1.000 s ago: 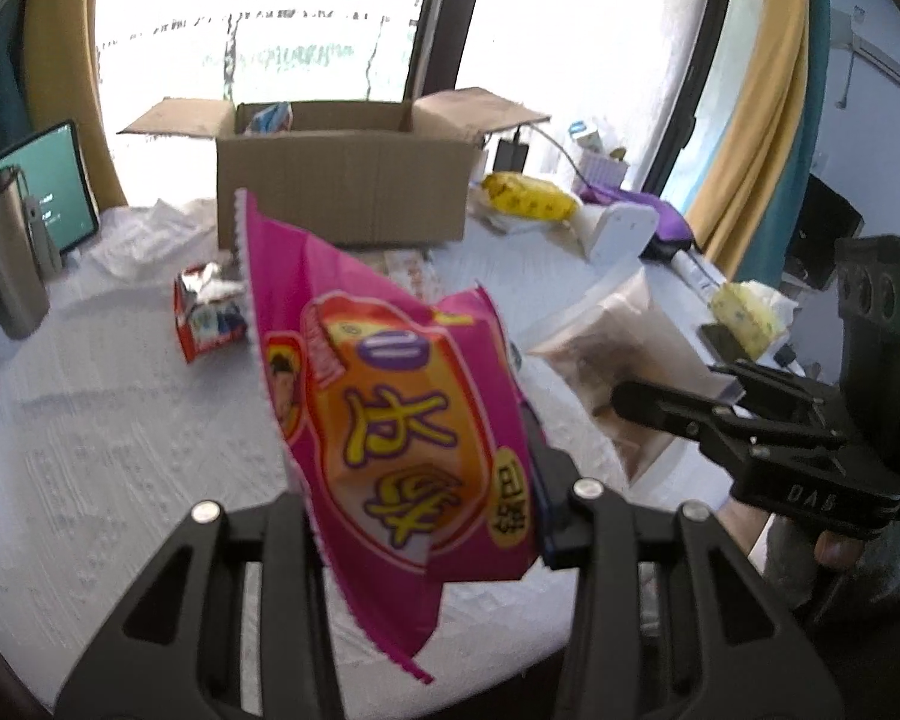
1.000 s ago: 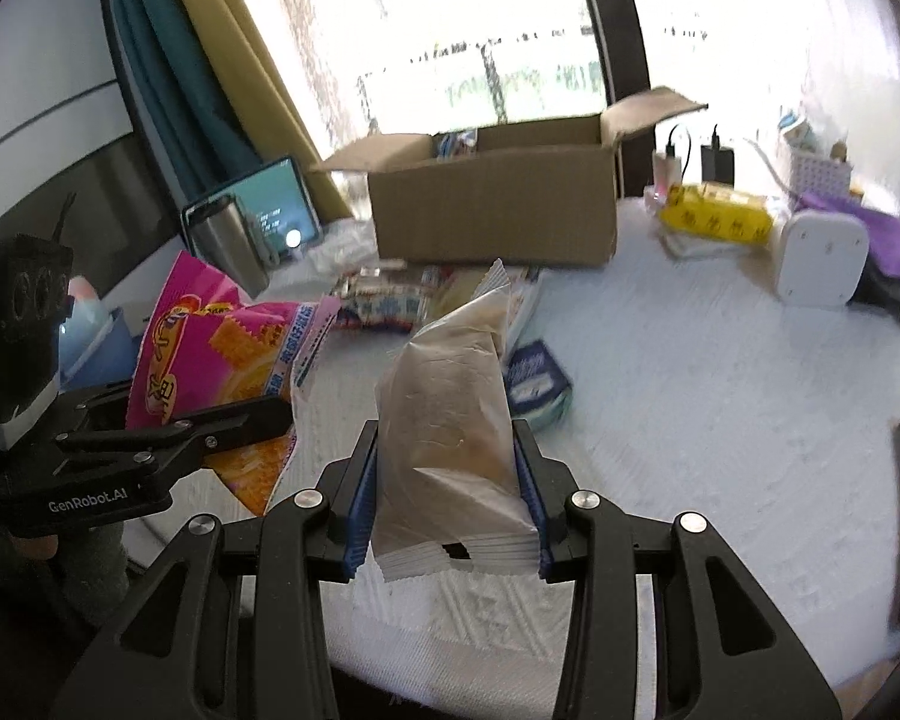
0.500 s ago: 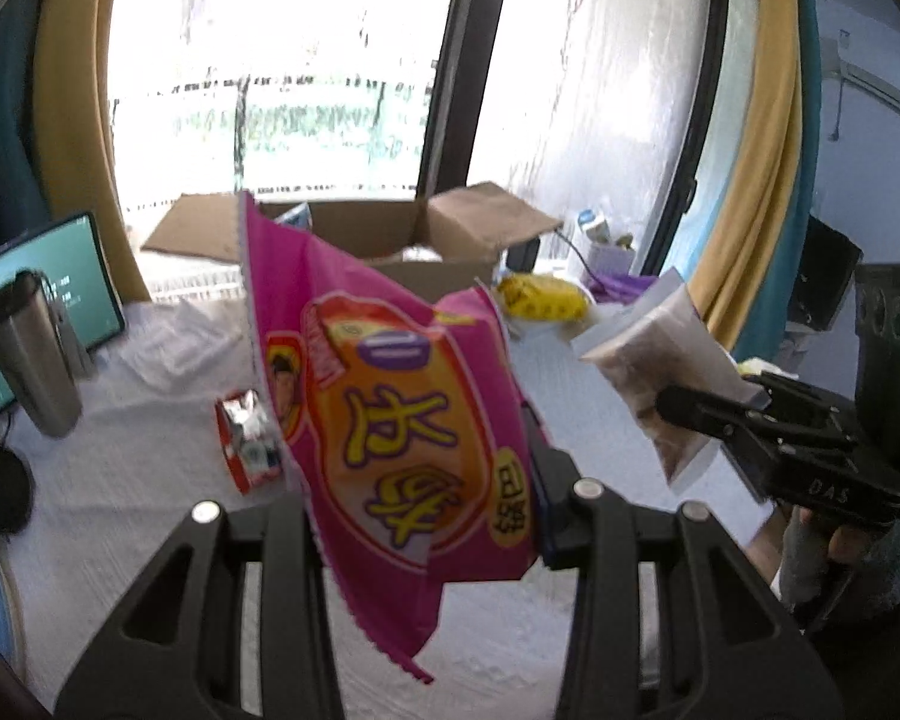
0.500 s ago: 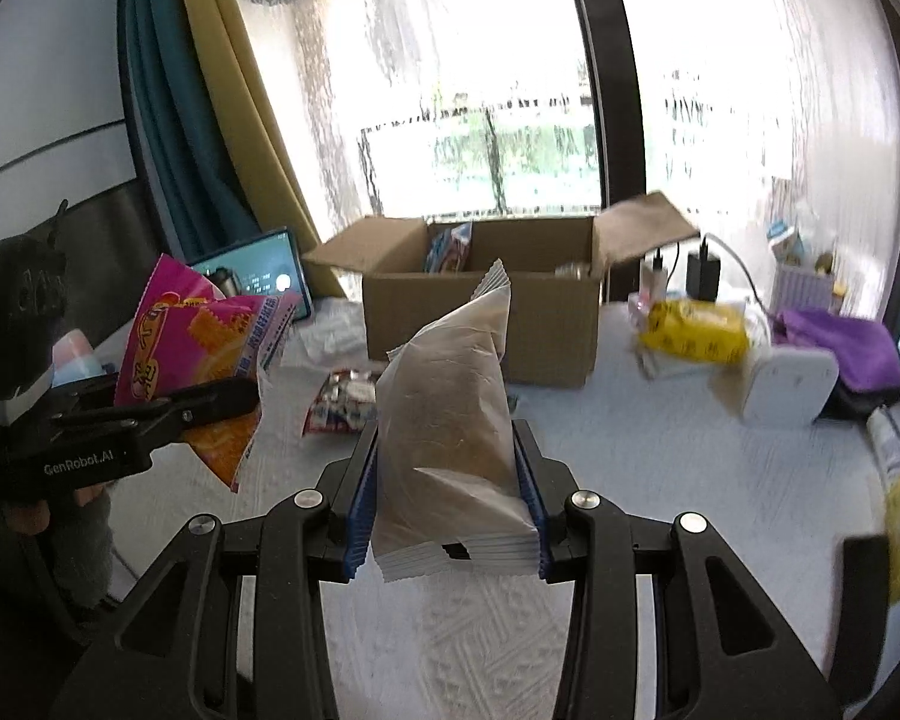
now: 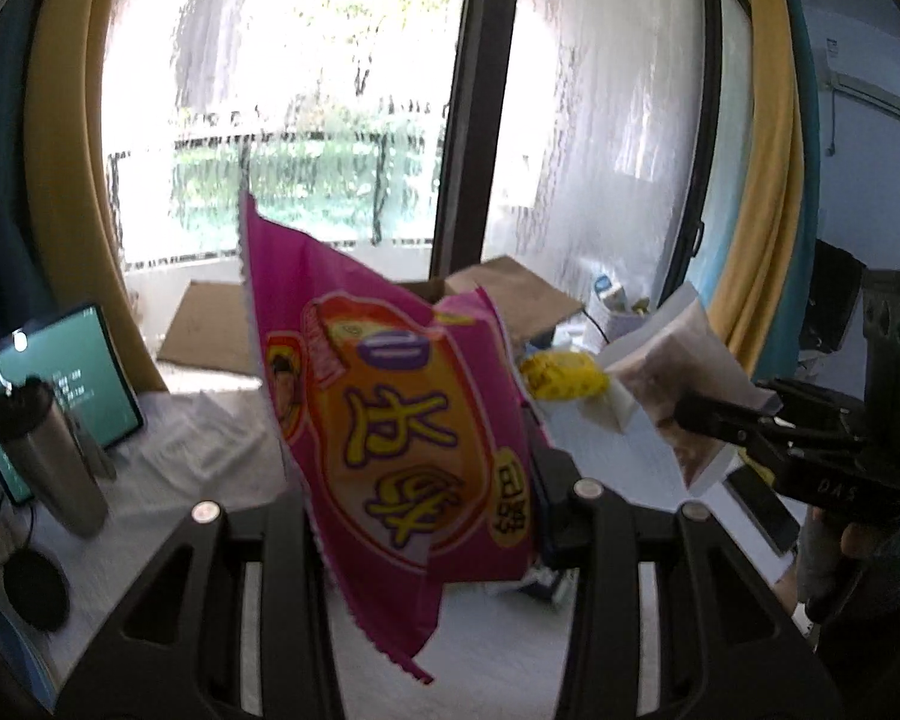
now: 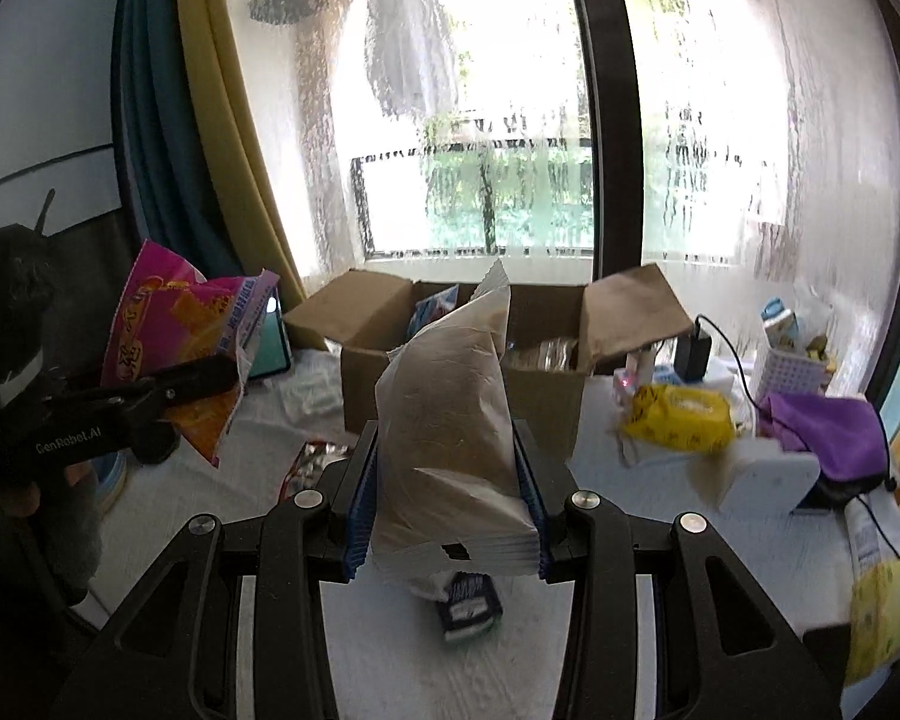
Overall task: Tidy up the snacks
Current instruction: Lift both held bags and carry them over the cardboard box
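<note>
My left gripper (image 5: pixel 426 516) is shut on a pink snack bag (image 5: pixel 390 420) with yellow lettering, held upright well above the table. In the right wrist view the same pink snack bag (image 6: pixel 180 348) hangs at the left in the left gripper (image 6: pixel 210 378). My right gripper (image 6: pixel 447 510) is shut on a translucent white bag (image 6: pixel 450 420) with brown contents; the left wrist view shows this white bag (image 5: pixel 678 372) at the right. The open cardboard box (image 6: pixel 546 402) stands behind, with packets inside. A small dark blue packet (image 6: pixel 468 606) lies on the table under the right gripper.
A steel tumbler (image 5: pixel 54 462) and a tablet screen (image 5: pixel 48 372) stand at the left. A yellow pack (image 6: pixel 678 414), a purple cloth (image 6: pixel 822 426), a white device (image 6: pixel 768 474) and a small basket (image 6: pixel 792 360) crowd the right. A red-and-silver packet (image 6: pixel 315 459) lies before the box.
Both grippers rose with their bags still gripped. The table and box have sunk lower in both views and the window fills more of them.
</note>
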Motion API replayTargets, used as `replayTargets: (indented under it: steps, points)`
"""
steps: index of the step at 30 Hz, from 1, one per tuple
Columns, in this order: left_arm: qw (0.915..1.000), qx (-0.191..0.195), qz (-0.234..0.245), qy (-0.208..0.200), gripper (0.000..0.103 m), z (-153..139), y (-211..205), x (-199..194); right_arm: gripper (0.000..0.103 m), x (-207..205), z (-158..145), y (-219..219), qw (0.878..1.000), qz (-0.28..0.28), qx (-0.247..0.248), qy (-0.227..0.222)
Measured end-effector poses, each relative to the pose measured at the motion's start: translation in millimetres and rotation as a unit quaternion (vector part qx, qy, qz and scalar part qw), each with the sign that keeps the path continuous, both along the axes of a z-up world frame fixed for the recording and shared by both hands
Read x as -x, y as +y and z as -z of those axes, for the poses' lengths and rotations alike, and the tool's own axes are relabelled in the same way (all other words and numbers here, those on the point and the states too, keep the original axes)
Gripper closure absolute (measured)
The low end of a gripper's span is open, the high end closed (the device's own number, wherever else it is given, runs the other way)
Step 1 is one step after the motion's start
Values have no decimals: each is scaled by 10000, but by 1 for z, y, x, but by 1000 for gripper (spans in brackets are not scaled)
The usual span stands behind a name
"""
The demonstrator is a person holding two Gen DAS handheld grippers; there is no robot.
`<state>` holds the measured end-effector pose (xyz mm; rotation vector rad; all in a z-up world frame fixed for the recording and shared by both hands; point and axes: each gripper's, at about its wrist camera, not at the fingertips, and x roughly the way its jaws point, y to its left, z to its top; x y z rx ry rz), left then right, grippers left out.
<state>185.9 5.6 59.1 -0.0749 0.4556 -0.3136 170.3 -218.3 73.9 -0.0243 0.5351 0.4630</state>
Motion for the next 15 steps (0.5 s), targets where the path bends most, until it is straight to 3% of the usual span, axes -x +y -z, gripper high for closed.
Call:
replayTargets:
  steps: [6,15]
  points:
    - [9999,4,7,-168,62,-15,9,-27,60,-27,-14,3,9998,-44,0,-173]
    - [9987,-285,-66,-414,62,-27,8,-68,60,-86,-25,6,9996,-76,-71,-264]
